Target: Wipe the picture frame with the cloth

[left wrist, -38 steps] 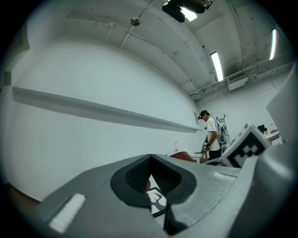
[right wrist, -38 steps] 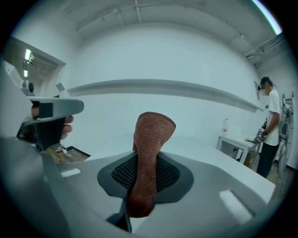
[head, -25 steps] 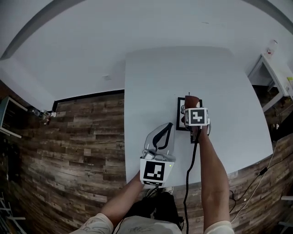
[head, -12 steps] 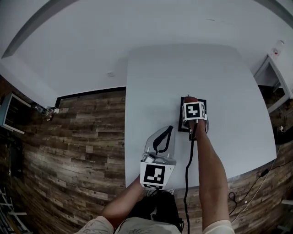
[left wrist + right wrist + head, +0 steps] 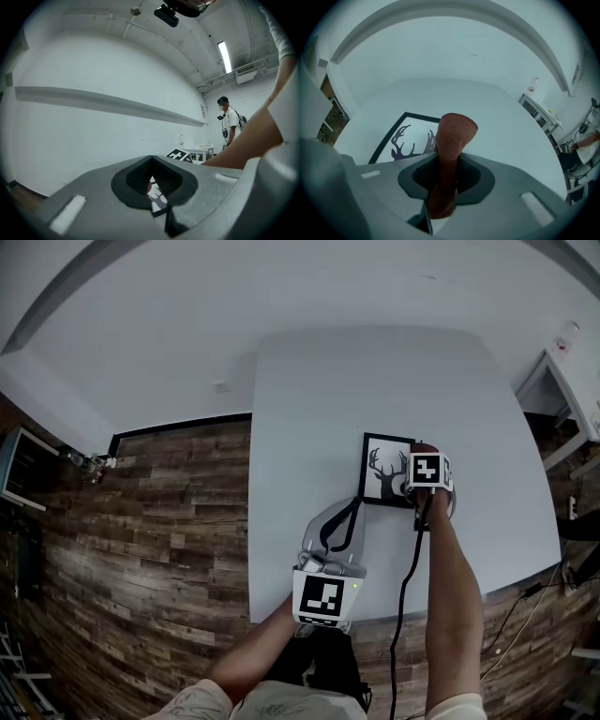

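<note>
A black picture frame (image 5: 384,471) with a deer silhouette lies flat on the white table (image 5: 328,399). My right gripper (image 5: 421,454) hovers at the frame's right edge, shut on a rust-brown cloth (image 5: 453,140) that stands up out of the jaws. In the right gripper view the frame (image 5: 405,138) lies just ahead and to the left of the cloth. My left gripper (image 5: 347,507) rests on the table by the frame's near left corner, jaws together and holding nothing. A corner of the frame (image 5: 158,200) shows through its jaw gap.
The table's left edge (image 5: 253,521) drops to a wooden floor (image 5: 159,540). A second white table (image 5: 567,381) with a bottle stands at the right. A black cable (image 5: 405,596) trails from my right gripper. A person (image 5: 229,124) stands far off in the left gripper view.
My right gripper has slid with the cloth from over the middle of the frame to its right edge, uncovering the deer picture. The left gripper has stayed put.
</note>
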{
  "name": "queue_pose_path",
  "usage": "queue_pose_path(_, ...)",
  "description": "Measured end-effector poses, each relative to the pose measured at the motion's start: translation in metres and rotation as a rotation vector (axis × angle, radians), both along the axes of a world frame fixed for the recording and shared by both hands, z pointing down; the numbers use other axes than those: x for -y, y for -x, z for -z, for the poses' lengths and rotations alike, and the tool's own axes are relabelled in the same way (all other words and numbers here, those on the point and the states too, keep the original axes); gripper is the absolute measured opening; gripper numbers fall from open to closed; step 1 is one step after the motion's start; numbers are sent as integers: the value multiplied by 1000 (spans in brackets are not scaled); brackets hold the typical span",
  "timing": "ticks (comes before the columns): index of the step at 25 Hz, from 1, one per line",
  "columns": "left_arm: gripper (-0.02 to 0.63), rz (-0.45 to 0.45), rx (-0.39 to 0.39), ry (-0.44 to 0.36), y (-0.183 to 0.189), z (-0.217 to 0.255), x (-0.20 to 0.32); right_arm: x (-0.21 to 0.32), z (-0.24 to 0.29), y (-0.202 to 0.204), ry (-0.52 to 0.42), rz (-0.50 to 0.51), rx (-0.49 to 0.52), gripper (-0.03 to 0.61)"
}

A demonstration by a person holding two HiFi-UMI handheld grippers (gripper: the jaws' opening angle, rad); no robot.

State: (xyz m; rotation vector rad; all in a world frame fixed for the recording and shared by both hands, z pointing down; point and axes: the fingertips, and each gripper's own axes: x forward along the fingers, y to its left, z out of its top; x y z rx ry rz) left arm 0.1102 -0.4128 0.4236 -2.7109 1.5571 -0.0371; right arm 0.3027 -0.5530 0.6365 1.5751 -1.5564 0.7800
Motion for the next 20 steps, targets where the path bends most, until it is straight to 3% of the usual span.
queue_pose_path(4,0,-5,-1,-2,-4,1,-2,-4,3,-13,-11,-24,0,106)
queue_pose_path(7,0,-3,-5,-1,-2,3,-4,-7,12,1,-22,-19,24,106)
queue_pose_path(13,0,21,-15,1,7,5,-5,-2,23,89,-75,118,139,106)
queue_pose_path(17,0,29,-18,19,11,5,-7,-15,13,139,-45,207,134,106)
queue_pose_path(20,0,31,-14,5,13,5,-6,-22,3,151,-16,228,121,106)
